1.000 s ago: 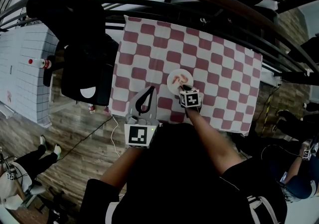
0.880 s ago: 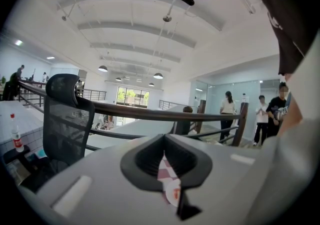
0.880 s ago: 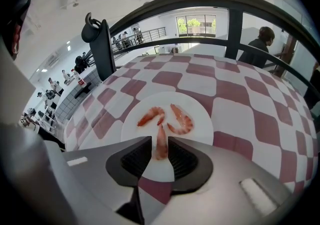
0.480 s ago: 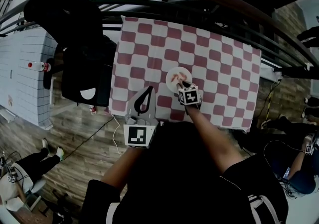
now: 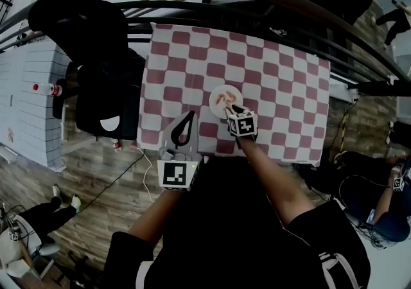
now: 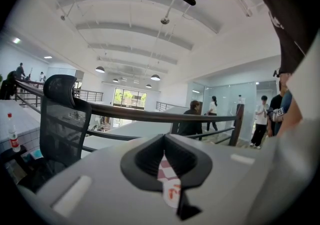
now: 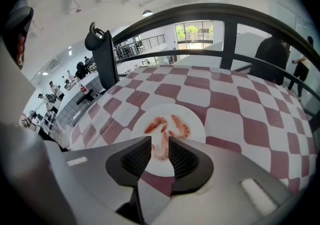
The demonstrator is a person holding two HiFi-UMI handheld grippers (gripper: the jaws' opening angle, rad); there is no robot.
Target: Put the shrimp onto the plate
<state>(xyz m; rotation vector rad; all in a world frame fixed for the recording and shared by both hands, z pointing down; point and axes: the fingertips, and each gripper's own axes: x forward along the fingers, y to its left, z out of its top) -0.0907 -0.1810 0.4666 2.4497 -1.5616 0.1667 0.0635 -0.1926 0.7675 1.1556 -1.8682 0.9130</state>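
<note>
Right gripper view: I have my right gripper (image 7: 159,140) spread wide and empty. The nearest shrimp (image 7: 161,146) lies on the plate (image 7: 166,111) between the fingers, clear of both. My left gripper (image 6: 164,139) is closed, empty.

left gripper (image 5: 191,116): jaws together, forearm extended | right gripper (image 5: 233,110): jaws apart, forearm extended

Three shrimp (image 7: 180,125) lie on one plate (image 7: 196,128). There is one checked tablecloth (image 5: 276,76). Beside it are one black chair (image 5: 109,98) and one bottle (image 6: 13,134).
</note>
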